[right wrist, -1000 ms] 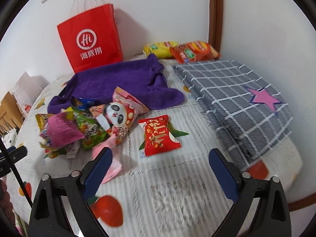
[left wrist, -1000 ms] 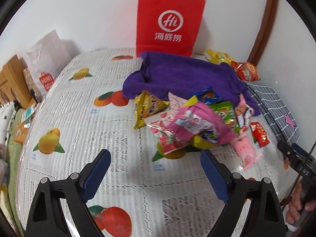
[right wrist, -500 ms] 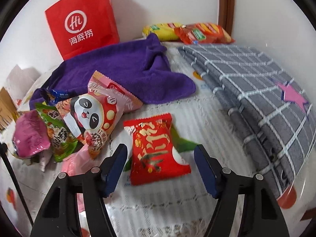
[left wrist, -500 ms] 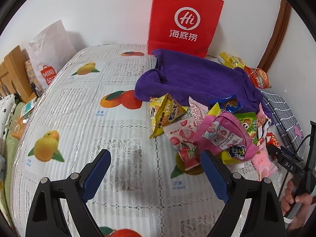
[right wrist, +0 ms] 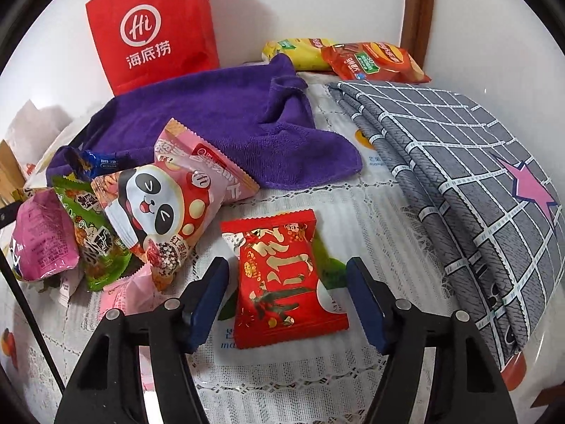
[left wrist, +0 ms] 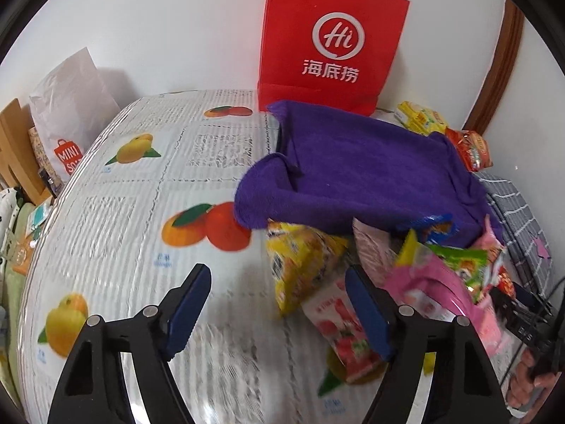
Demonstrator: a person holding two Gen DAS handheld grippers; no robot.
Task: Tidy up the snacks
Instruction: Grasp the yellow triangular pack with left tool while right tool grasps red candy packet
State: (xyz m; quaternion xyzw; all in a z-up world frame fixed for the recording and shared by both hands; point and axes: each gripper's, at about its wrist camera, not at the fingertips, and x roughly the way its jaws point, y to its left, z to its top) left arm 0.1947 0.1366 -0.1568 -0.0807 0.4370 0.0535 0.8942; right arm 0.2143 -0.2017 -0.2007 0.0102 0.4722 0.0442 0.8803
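1. The right tongs (right wrist: 287, 298) stand apart astride the red packet (right wrist: 282, 275), one pad on either side of it and neither pressing yet; the jaws have just been closing, with the packet between them.
2. The left tongs (left wrist: 279, 312) are also apart and have just been closing, with only bare bench (left wrist: 116, 212) between them; the yellow packet (left wrist: 300, 261) lies just right of the gap, in front of the right pad.
3. The red packet lies flat on the bench by itself, right of the snack pile (right wrist: 116, 219), where a panda packet (right wrist: 162, 212), a green one and a pink one overlap.
4. Beyond the pile is a purple towel (right wrist: 226, 120); a grey checked cloth (right wrist: 476, 176) is folded at the right, and a red bag (right wrist: 152, 28) stands against the far wall with two more packets right of it.
5. Step in hand, as I judge it: the first pick, with the right tongs about to clamp the red packet.
6. Next, the jaws need to close squarely on the packet's edges, low enough to catch the thin, slippery film, then lift it clear. The left tongs need to shift right to straddle the yellow packet.
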